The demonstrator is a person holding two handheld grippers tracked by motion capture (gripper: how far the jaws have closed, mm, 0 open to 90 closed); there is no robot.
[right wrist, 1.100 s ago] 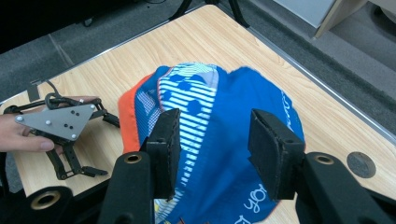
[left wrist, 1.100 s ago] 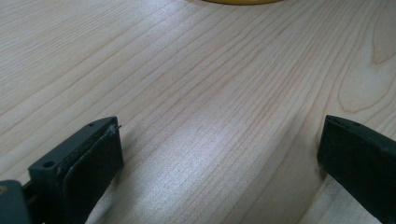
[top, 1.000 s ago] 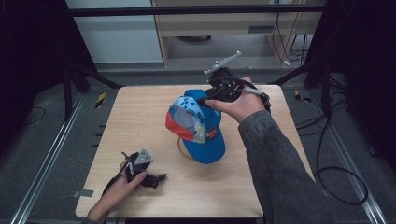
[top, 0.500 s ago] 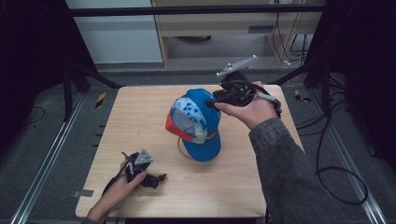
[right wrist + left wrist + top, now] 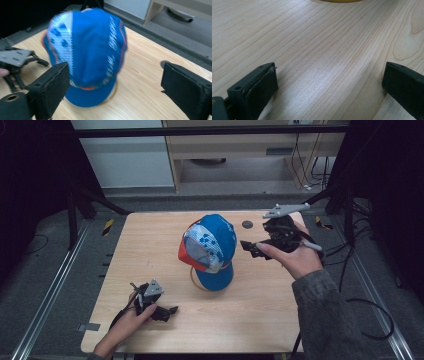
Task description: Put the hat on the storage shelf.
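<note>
A blue cap (image 5: 210, 247) with a white patterned panel and red trim sits on a stand in the middle of the wooden table (image 5: 150, 245). My right gripper (image 5: 248, 246) hovers just right of the cap, apart from it. In the right gripper view the cap (image 5: 87, 50) lies beyond the right gripper (image 5: 115, 85), whose jaws have just been opening and hold nothing. My left gripper (image 5: 170, 312) rests at the table's front left. In its own view the left gripper (image 5: 329, 82) stands open over bare wood.
A tan ring base (image 5: 194, 279) shows under the cap's brim. A small dark round mark (image 5: 247, 224) lies on the table behind the right gripper. Shelving (image 5: 240, 150) stands beyond the far edge, and cables (image 5: 370, 315) trail on the floor at right.
My right gripper has drawn away from the cap's crown to the right and a little down, and its jaws have opened. The cap stays on its stand. The left gripper has kept still.
</note>
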